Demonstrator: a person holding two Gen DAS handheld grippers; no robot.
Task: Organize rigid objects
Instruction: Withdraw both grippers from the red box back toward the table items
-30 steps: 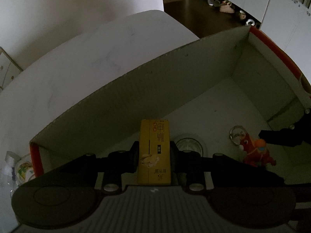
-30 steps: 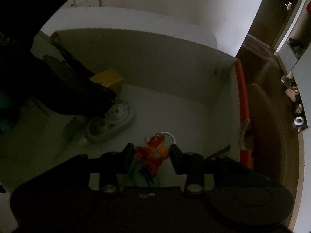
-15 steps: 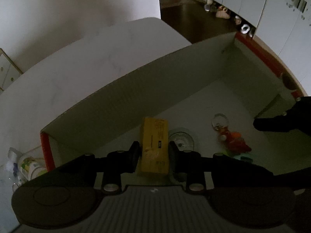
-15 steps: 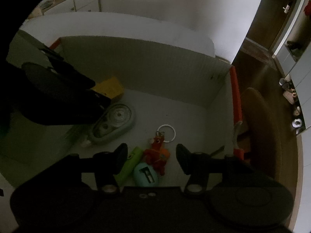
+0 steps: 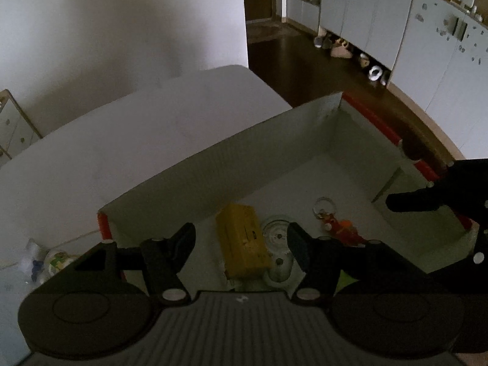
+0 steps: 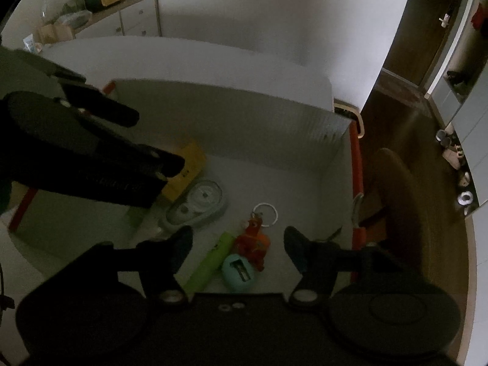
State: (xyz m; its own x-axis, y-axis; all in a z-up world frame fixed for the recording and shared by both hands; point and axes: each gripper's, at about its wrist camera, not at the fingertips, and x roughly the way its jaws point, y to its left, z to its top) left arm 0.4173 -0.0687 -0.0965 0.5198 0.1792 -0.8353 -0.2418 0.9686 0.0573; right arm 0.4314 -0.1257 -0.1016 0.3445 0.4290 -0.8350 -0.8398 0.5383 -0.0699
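Corrugated white cardboard box lies under both my grippers. Below my left gripper, jaws just spread and empty, the yellow carton lies flat, long axis along my reach. My right gripper, jaws also just opened, hangs over the red toy keychain.

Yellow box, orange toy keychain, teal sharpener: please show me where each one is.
yellow box [image 5: 242,241], left wrist view, middle of its top face
orange toy keychain [image 6: 253,242], right wrist view, on the toy's body
teal sharpener [image 6: 238,273], right wrist view, middle of its shell
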